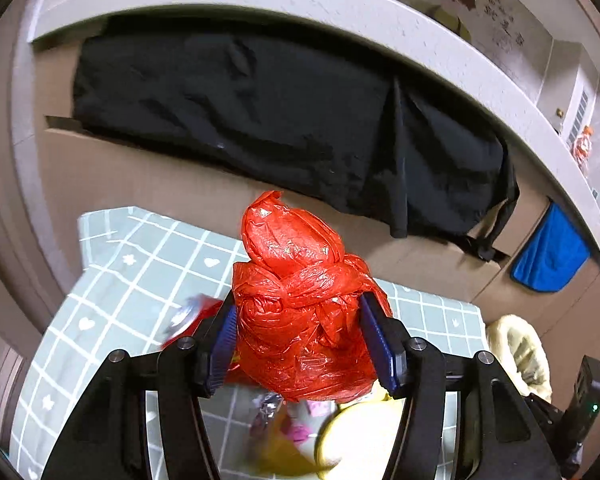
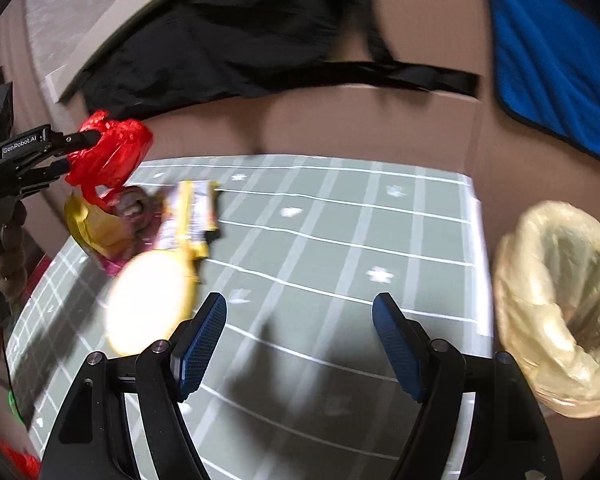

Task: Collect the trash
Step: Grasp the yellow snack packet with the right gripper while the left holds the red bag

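Now we see one knotted red bag point(image 1: 300, 312) squeezed between the blue pads of our left tongs point(image 1: 298, 340), lifted above the checked table point(image 1: 140, 256). Our right tongs point(image 2: 300, 344) stand wide with nothing between them, over bare cloth. One small heap of wrappers point(image 2: 160, 220) lies just under the red bag; one pale yellowish bag point(image 2: 556, 304) sits open at the table's right edge.

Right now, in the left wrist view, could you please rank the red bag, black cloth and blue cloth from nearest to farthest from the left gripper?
1. red bag, between the left gripper pads.
2. black cloth, draped behind.
3. blue cloth, far right.
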Demonstrator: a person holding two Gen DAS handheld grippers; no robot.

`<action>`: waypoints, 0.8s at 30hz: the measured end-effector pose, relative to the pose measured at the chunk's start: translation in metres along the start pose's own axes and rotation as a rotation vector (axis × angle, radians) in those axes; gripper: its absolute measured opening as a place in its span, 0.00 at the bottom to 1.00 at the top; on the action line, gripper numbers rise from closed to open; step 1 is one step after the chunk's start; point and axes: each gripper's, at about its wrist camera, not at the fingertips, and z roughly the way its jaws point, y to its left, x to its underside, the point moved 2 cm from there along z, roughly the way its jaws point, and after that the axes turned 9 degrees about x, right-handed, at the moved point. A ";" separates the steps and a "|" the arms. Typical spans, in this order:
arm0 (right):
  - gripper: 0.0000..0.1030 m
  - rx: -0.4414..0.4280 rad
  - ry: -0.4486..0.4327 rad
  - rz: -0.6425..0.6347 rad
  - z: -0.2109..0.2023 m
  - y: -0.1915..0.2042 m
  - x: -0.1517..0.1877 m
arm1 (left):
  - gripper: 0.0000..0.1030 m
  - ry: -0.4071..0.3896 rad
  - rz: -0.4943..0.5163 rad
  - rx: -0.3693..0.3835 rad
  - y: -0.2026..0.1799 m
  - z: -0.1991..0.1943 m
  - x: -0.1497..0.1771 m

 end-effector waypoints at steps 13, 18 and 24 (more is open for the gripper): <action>0.54 -0.031 0.003 -0.193 0.084 0.108 -0.054 | 0.57 -0.030 -0.083 -0.019 0.037 -0.006 0.012; 0.53 -0.024 0.086 -0.156 0.118 0.107 -0.062 | 0.57 -0.037 -0.092 -0.027 0.049 -0.005 0.010; 0.27 -0.074 0.069 -0.183 0.119 0.102 -0.069 | 0.57 -0.021 -0.109 -0.029 0.051 0.006 0.010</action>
